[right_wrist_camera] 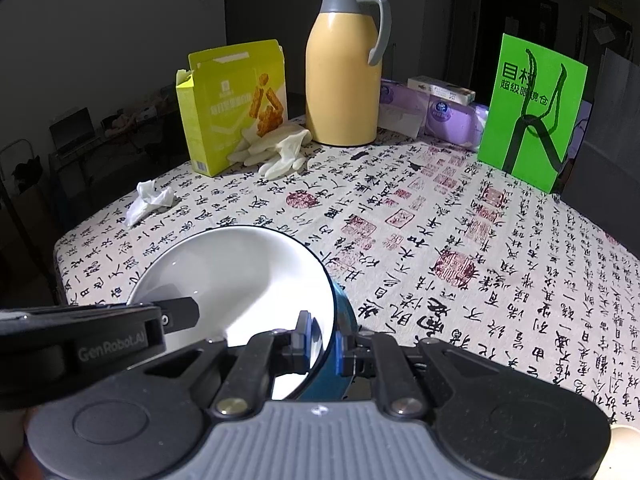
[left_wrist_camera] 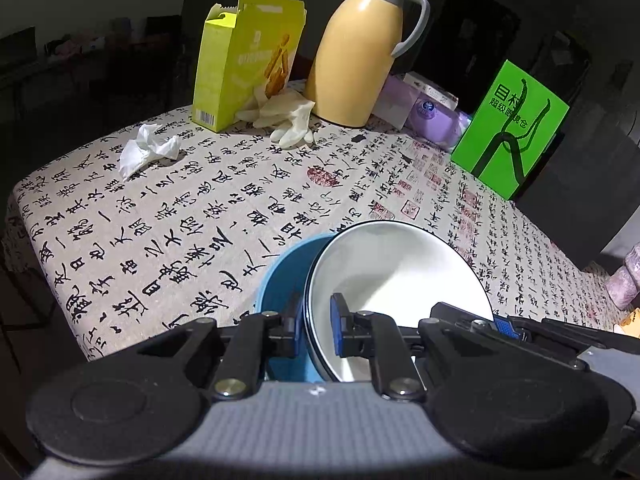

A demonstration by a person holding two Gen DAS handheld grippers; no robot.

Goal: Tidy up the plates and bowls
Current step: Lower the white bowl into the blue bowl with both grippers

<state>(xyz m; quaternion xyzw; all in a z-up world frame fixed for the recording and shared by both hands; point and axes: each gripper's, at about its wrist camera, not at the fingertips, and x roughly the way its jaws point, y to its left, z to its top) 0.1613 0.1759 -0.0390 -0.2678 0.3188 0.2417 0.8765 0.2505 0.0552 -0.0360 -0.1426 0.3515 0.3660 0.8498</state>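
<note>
Through the left wrist camera I see my left gripper clamped on the rim of a white plate, one pad inside the plate and the other outside it, wedged between the plate and a blue bowl. The plate sits tilted in the bowl, its far edge raised, and both are just in front of the gripper over the printed tablecloth. Taking the yellow jug as my landmark: the open yellow box stands just left of it, pale rubber gloves lie at its foot, a crumpled tissue lies farther left, and purple packets and a green card stand to its right. Through the right wrist camera, my right gripper is clenched on the other side of the same pair, its pads pinching the white plate and the blue bowl's wall together. The left gripper reaches in from the left, its finger lying over the plate's rim. The jug stands well beyond the plate, box and gloves left of it, card right.
</note>
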